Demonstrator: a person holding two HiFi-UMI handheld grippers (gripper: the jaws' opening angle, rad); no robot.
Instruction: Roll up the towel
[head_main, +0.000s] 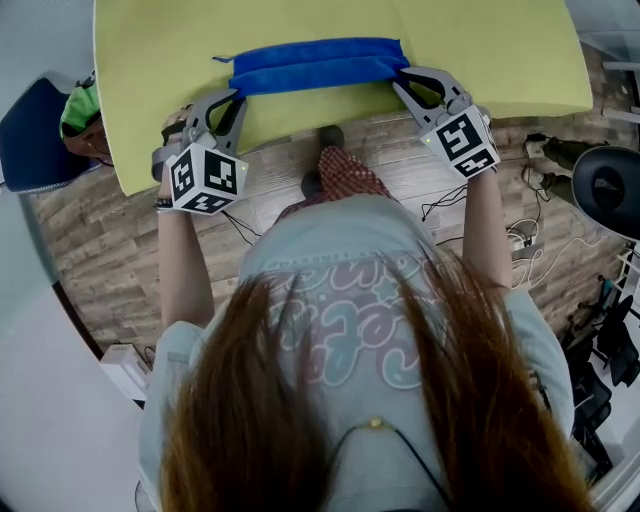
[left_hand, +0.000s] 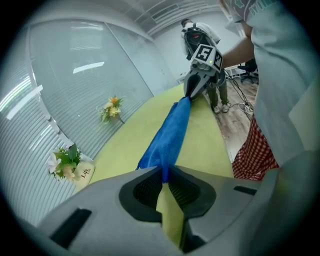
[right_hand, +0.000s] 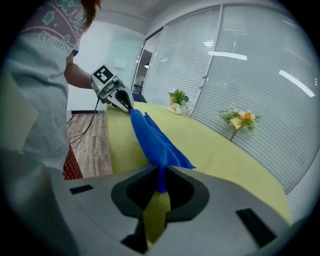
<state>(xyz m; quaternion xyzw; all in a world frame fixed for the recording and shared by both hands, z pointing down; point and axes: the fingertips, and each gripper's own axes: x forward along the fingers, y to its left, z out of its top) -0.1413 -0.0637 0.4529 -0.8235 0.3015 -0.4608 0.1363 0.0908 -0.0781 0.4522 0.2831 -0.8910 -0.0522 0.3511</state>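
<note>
Across the yellow-green table (head_main: 480, 50) the blue towel (head_main: 320, 65) lies as a band running side to side, with my left gripper (head_main: 236, 93) pinched on its left end and my right gripper (head_main: 401, 78) pinched on its right end.

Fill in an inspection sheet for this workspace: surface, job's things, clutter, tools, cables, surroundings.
Surface: yellow-green table, mostly bare.
Job's things: blue towel, gathered into a long band near the table's near edge and stretched between the two tools.
Clutter: potted flowers and a flower sprig on the far side of the table, by the wall.
Grippers: left tool shut on one end of the towel; right tool shut on the other end.
Cables: loose cables on the floor to the person's right; none on the table.
Surroundings: wood floor, glass wall with blinds, black chair at right.
</note>
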